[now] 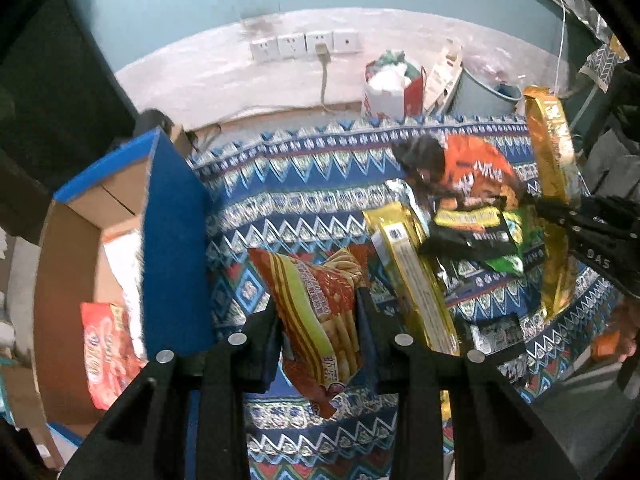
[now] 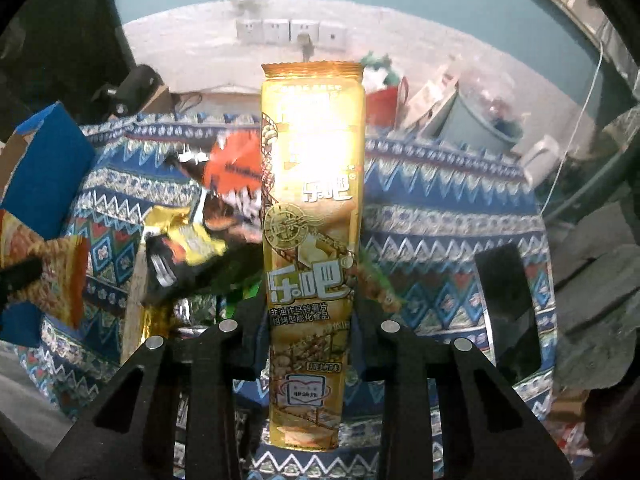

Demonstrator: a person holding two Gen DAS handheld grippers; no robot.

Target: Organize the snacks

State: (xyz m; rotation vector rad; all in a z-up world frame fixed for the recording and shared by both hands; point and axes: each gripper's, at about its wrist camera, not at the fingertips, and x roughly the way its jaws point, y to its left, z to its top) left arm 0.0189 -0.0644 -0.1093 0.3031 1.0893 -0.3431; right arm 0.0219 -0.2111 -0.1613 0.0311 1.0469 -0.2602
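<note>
My left gripper (image 1: pixel 318 312) is shut on a red and yellow-green snack bag (image 1: pixel 320 316), held above the patterned cloth beside the blue cardboard box (image 1: pixel 172 240). My right gripper (image 2: pixel 310 316) is shut on a long gold chip pack (image 2: pixel 312 216), held upright; the same pack shows at the right in the left wrist view (image 1: pixel 554 200). A pile of snacks lies on the cloth: an orange bag (image 1: pixel 472 168), a black and yellow bag (image 1: pixel 472 232), a green bag (image 1: pixel 512 256) and another gold pack (image 1: pixel 412 276).
The open box holds a red snack bag (image 1: pixel 106 352). A blue patterned cloth (image 1: pixel 304 184) covers the table. Behind it stand a red and white bag (image 1: pixel 392 84), a grey bin (image 1: pixel 484 92) and wall sockets (image 1: pixel 304 44). A dark phone-like slab (image 2: pixel 508 304) lies at right.
</note>
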